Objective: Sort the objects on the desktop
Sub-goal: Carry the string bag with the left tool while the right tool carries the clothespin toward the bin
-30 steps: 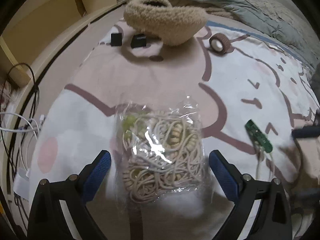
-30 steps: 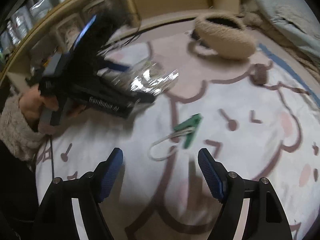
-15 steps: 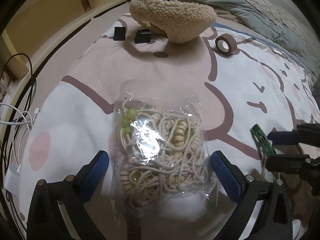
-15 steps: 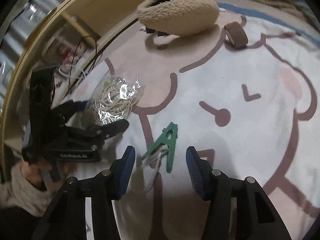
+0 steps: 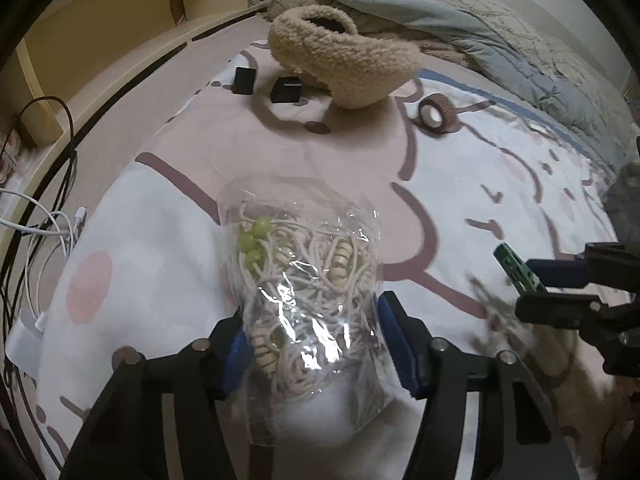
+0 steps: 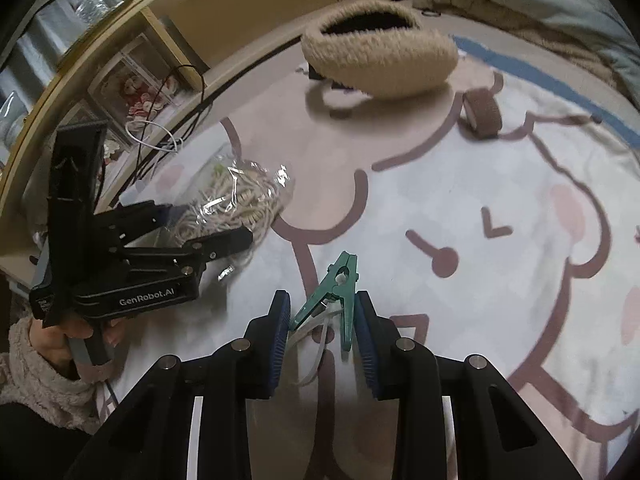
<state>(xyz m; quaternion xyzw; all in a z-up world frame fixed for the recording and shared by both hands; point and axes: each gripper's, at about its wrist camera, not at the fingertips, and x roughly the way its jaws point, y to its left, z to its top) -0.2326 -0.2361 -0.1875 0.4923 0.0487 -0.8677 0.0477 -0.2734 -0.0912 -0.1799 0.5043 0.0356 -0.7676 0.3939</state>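
Observation:
My left gripper (image 5: 312,344) is shut on a clear plastic bag of cream cords and beads (image 5: 304,280); the bag also shows in the right wrist view (image 6: 236,204), with the left gripper (image 6: 224,232) around it. My right gripper (image 6: 322,320) is closed around a green clothes peg (image 6: 340,292) with a white cord (image 6: 316,352); its pads touch the peg's handles. The peg shows in the left wrist view (image 5: 518,270) between the right gripper's fingers (image 5: 560,272). A fluffy beige basket (image 5: 340,64), also in the right view (image 6: 380,56), stands at the back.
Everything lies on a pink and white cartoon blanket (image 5: 500,152). Two small black boxes (image 5: 245,80) (image 5: 286,89) and a brown tape roll (image 5: 436,114) lie near the basket. Cables (image 5: 44,216) run at the left by a wooden shelf (image 6: 132,40). A grey quilt (image 5: 500,32) lies behind.
My left gripper has closed on the bag of cords. My right gripper has moved up to the green peg and closed around it.

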